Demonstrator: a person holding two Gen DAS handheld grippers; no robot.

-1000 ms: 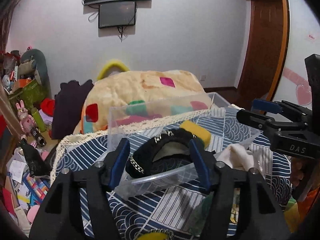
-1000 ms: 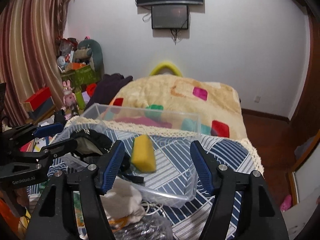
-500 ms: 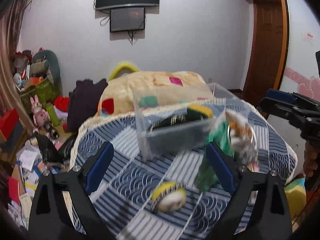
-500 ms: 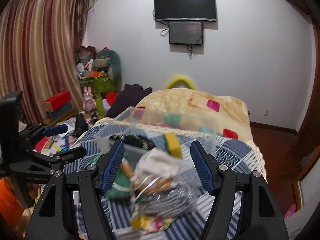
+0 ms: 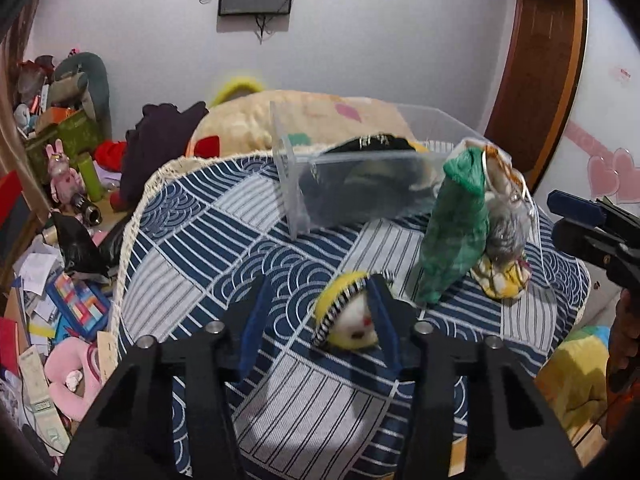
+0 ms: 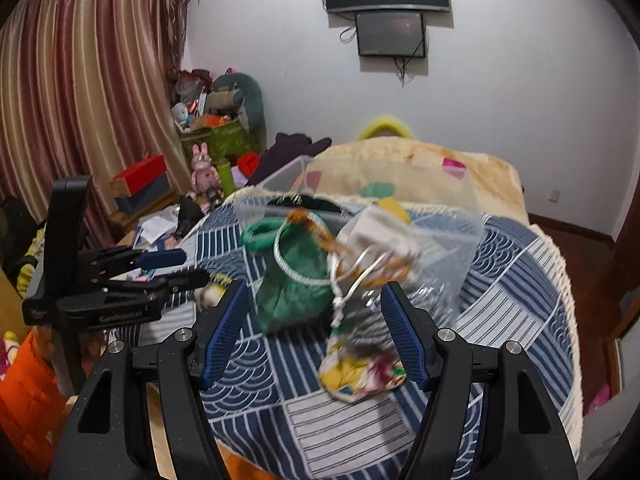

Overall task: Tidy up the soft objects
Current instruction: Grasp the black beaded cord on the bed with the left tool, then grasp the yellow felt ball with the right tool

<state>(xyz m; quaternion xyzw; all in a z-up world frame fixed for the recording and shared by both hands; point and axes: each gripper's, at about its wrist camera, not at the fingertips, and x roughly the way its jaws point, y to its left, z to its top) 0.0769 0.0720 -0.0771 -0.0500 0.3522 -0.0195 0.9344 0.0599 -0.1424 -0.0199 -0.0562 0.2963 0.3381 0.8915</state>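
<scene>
A clear plastic bin stands on the blue patterned tablecloth, holding a black item and a yellow sponge. A green pouch stands upright beside a grey bundle and a floral yellow pouch. A small yellow-and-white soft toy lies just in front of my left gripper, which is open and empty. My right gripper is open, with the green pouch and floral pouch blurred between its fingers. The bin is behind.
A beige blanket lies behind the table. Clutter covers the floor at left: a pink rabbit toy, boxes and papers. A striped curtain hangs at left. A wooden door is at right.
Both grippers have pulled back from the bin and now stand further off. The pouches and soft toy, earlier partly hidden, now show on the cloth in front of the bin.
</scene>
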